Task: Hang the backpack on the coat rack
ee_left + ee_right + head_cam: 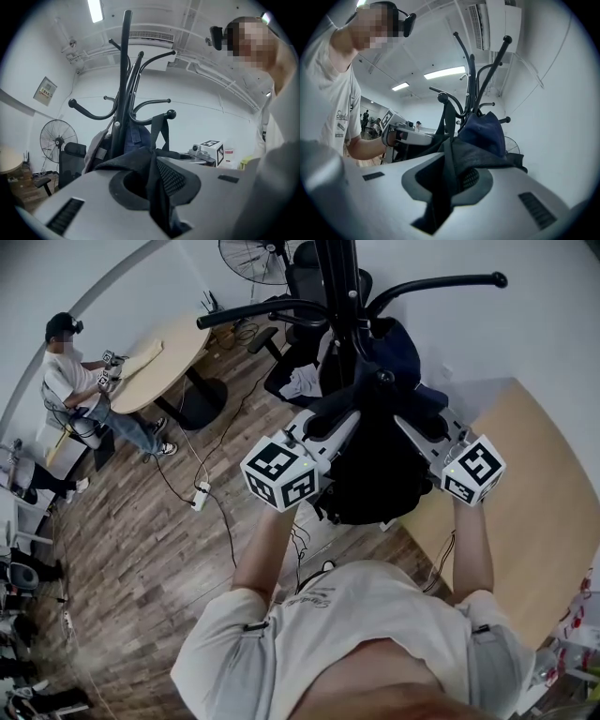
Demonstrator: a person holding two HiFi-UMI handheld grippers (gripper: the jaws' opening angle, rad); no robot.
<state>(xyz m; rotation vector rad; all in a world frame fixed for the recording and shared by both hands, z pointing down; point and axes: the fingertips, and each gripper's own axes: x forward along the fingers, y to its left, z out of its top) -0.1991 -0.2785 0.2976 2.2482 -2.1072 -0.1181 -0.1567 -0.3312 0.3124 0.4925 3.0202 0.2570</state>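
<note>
A black backpack (375, 474) hangs between my two grippers, right against the black coat rack (339, 277). My left gripper (323, 423) is shut on a black strap and mesh padding of the backpack (161, 180). In the left gripper view a strap (159, 133) runs up over a ball-tipped hook (171, 114) of the rack. My right gripper (424, 420) is shut on another fold of the backpack's black fabric (447, 176). A dark blue garment (485, 133) hangs on the rack just above the backpack. Both grippers point level, one on either side of the pole.
A second person (70, 371) sits at a round wooden table (169, 352) at the far left. A fan (253, 259) and an office chair (300, 287) stand behind the rack. A wooden tabletop (534, 512) lies to the right. Cables and a power strip (200, 495) cross the floor.
</note>
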